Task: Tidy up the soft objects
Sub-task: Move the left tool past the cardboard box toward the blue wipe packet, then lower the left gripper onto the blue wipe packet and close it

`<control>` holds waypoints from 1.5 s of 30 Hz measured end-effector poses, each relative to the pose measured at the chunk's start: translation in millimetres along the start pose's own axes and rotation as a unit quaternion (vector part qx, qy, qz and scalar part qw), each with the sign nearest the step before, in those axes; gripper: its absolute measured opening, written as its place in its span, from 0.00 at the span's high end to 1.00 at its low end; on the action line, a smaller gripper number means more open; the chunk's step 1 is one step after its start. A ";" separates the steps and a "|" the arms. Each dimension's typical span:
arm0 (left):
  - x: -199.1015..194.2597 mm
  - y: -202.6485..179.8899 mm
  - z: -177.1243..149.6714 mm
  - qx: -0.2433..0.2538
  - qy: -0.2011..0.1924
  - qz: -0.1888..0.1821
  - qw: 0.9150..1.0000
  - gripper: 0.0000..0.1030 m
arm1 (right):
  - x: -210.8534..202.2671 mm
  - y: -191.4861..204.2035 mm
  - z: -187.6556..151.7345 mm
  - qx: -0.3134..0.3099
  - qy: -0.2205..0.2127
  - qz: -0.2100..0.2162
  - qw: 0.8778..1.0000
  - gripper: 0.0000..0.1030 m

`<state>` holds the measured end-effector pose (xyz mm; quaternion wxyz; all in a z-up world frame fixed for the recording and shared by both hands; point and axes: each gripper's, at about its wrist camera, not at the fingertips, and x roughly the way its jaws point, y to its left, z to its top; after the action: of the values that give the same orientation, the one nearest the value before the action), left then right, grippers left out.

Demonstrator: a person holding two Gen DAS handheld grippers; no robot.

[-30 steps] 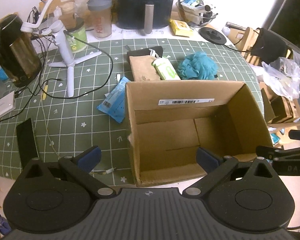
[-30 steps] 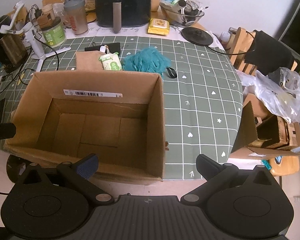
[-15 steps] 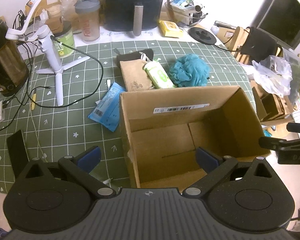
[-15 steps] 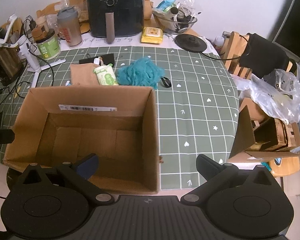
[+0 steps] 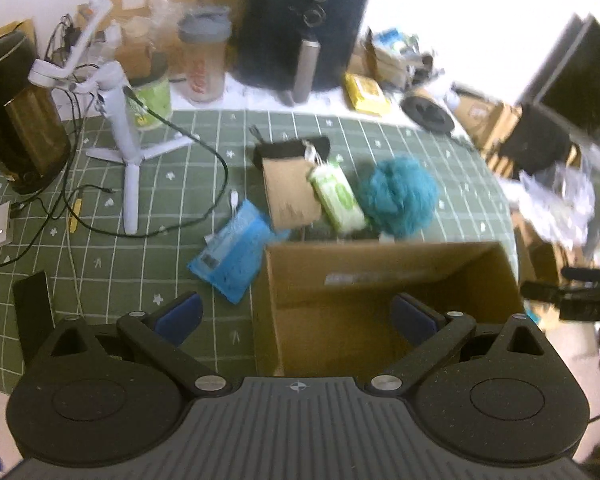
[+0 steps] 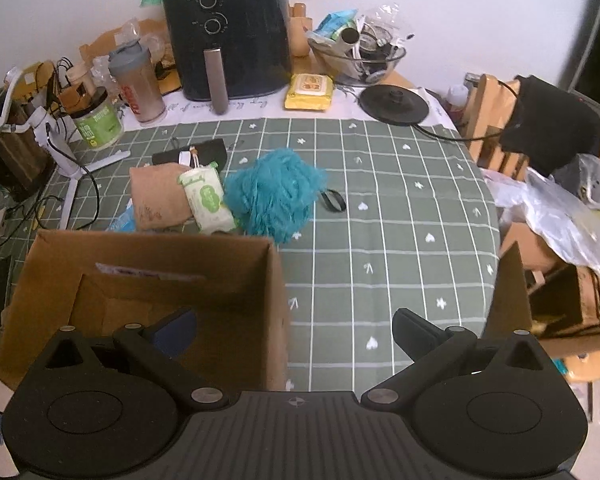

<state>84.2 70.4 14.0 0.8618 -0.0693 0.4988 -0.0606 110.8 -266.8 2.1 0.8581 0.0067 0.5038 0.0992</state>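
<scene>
Both grippers hover level over the worktop's (image 6: 400,240) near edge, left gripper (image 5: 296,314) and right gripper (image 6: 294,326) with jaws wide and empty. The cardboard box (image 6: 148,280) hides its floor; at 12 o'clock beyond it lie the teal pouf (image 6: 276,196), wipes pack (image 6: 206,200) and half-hidden blue packet (image 5: 232,256).

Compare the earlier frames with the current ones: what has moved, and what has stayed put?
Both grippers moved forward over the table: the cardboard box sits lower in both views. The left gripper and right gripper remain open and empty. The teal bath pouf, green wipes pack and blue packet lie unmoved behind the box.
</scene>
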 end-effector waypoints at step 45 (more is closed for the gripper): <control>174.9 108.3 34.7 0.171 0.081 -0.063 0.980 0.46 | 49.5 -62.3 31.9 0.089 0.019 0.015 0.996 0.00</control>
<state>204.7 148.6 -137.3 0.8120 0.0525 0.5441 -0.2047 172.0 -316.3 -31.9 0.8430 0.0883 0.5264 0.0670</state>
